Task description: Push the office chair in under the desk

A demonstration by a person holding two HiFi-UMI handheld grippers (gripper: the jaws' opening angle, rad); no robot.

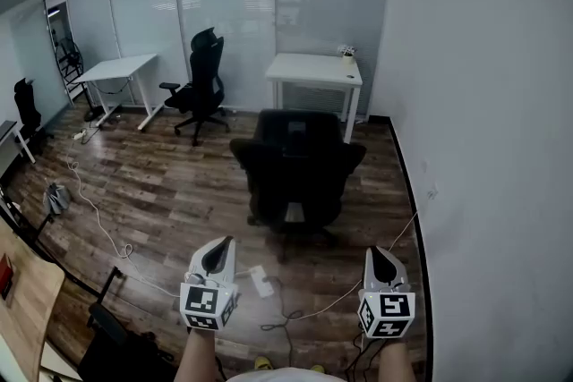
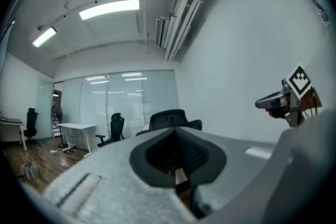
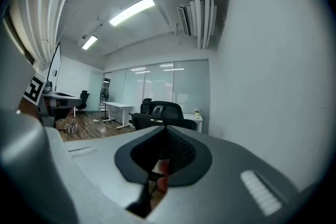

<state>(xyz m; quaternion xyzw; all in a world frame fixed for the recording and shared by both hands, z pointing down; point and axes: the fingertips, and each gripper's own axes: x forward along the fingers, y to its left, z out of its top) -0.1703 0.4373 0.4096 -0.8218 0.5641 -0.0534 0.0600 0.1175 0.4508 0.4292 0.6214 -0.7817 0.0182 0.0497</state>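
Both of your tools are closed with nothing in them: the left gripper [image 1: 219, 248] and the right gripper [image 1: 378, 257] each show their jaws pressed together in their own views, held about level and side by side, well short of the office chair [image 1: 300, 165]. That suits this step, so keep them shut and use them as blunt pushers rather than trying to pinch anything. The chair stands out on the wood floor [image 1: 170, 192] with its back to you, squarely in front of the white desk [image 1: 315, 67] by the right-hand wall. I would judge the best contact to be high on the backrest, one gripper toward each side, pressing evenly so the castors roll straight and the seat does not swivel off line. Ease it forward slowly, since the armrests may have to clear the desk's edge and its front leg [image 1: 350, 116]; from here I cannot tell how much room they have. Mind the white cable [image 1: 331, 304] and the power strip [image 1: 260, 280] lying near your feet behind the chair's base. By count: two grippers, three office chairs in the head view (yours, a second chair [image 1: 204, 80] by the glass wall, a third chair [image 1: 29, 107] at the far left), two white desks counting the other desk [image 1: 116, 67], and one small pot [image 1: 347, 55] on the target desk.
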